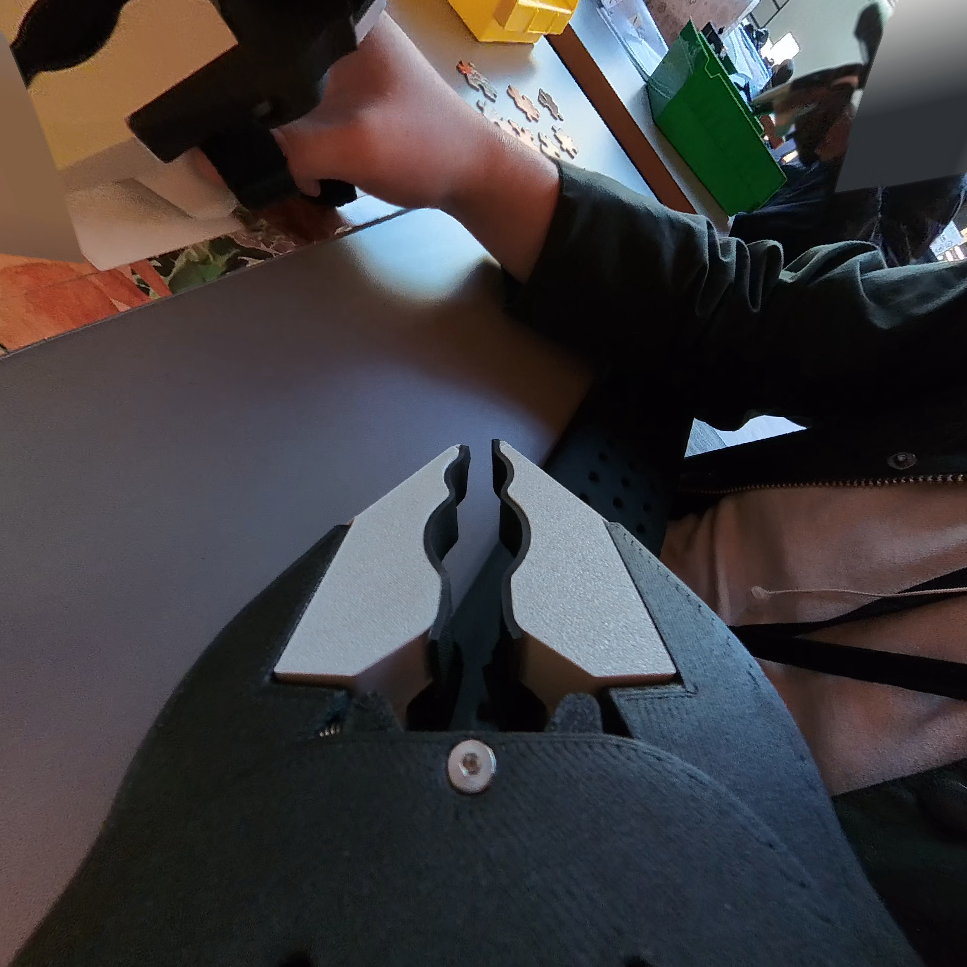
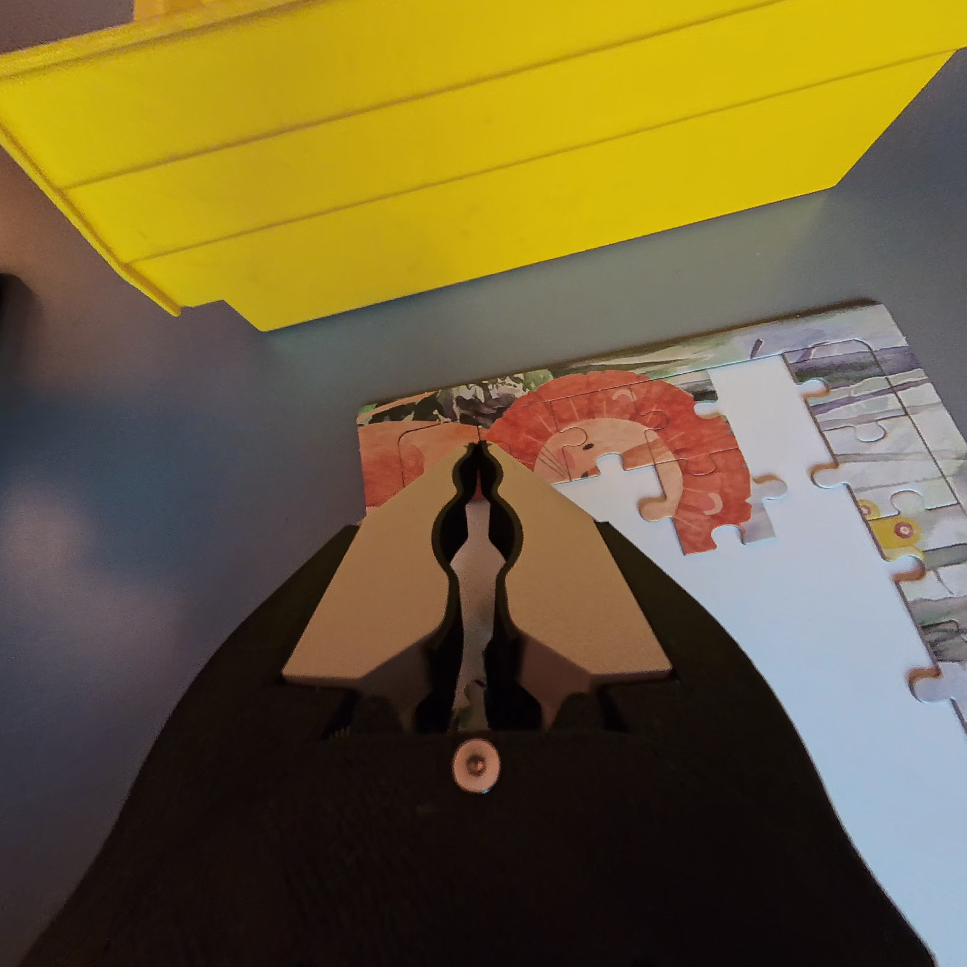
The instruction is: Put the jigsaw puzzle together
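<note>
The jigsaw puzzle [image 2: 654,450] lies on a grey table, partly filled. An orange lion picture takes up its far left part, and a white bare area of the board [image 2: 732,654] runs through the middle. My right gripper [image 2: 479,445] is shut with the tips together, nothing visible between them, low over the orange pieces at the puzzle's left end. It also shows in the left wrist view [image 1: 172,209], held by a hand above the puzzle's corner [image 1: 78,293]. My left gripper [image 1: 480,450] hangs over bare table, fingertips slightly apart and empty.
A yellow bin [image 2: 418,157] stands just beyond the puzzle. Several loose puzzle pieces [image 1: 523,104] lie on the table past the hand. A green bin [image 1: 717,136] stands farther off. The person's dark sleeve [image 1: 680,293] crosses the right side. The grippers' ends are close to 20 cm from one another.
</note>
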The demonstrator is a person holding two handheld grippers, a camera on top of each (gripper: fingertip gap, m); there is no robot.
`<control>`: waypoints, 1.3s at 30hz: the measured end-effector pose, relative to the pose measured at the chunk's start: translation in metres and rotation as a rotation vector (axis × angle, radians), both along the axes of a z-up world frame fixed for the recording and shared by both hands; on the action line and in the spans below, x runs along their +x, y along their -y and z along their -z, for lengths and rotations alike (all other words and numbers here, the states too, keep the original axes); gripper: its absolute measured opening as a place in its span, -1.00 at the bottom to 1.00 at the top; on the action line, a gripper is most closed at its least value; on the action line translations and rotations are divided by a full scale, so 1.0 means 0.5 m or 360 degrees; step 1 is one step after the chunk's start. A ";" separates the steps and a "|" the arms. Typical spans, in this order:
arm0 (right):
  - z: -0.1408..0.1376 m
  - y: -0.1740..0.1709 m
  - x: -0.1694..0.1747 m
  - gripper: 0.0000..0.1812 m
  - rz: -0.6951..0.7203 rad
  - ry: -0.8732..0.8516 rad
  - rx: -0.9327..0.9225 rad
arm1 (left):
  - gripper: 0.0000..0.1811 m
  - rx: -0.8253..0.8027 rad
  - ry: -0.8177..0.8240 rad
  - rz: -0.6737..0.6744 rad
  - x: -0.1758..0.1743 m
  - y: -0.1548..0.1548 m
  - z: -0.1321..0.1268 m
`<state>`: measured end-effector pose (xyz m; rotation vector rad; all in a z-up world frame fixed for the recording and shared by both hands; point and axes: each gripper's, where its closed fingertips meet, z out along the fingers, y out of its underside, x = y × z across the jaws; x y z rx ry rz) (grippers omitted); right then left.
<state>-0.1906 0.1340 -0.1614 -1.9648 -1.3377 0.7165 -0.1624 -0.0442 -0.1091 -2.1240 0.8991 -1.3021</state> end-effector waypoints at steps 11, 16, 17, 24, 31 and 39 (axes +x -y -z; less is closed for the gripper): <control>0.002 -0.002 -0.002 -1.00 0.0146 -0.0046 -0.0134 | -0.93 0.0001 0.0001 0.0005 0.000 0.004 -0.005; -0.015 -0.013 0.001 -1.00 0.0171 -0.0102 -0.0082 | -0.93 0.0006 0.0004 0.0000 -0.001 0.006 -0.010; -0.029 -0.018 0.004 -1.00 0.0177 -0.0148 -0.0078 | -0.93 0.0008 0.0004 -0.0001 -0.001 0.007 -0.011; -0.019 -0.010 0.015 -1.00 0.0092 -0.0103 -0.0112 | -0.92 -0.0002 0.0012 -0.0005 -0.002 0.007 -0.011; 0.003 0.002 0.015 -1.00 0.0047 0.0002 -0.0130 | -0.92 -0.0004 0.0001 0.0004 0.000 0.006 -0.008; 0.005 0.003 0.015 -1.00 0.0060 0.0043 -0.0002 | -0.92 -0.0004 -0.0015 0.0014 0.000 0.006 -0.009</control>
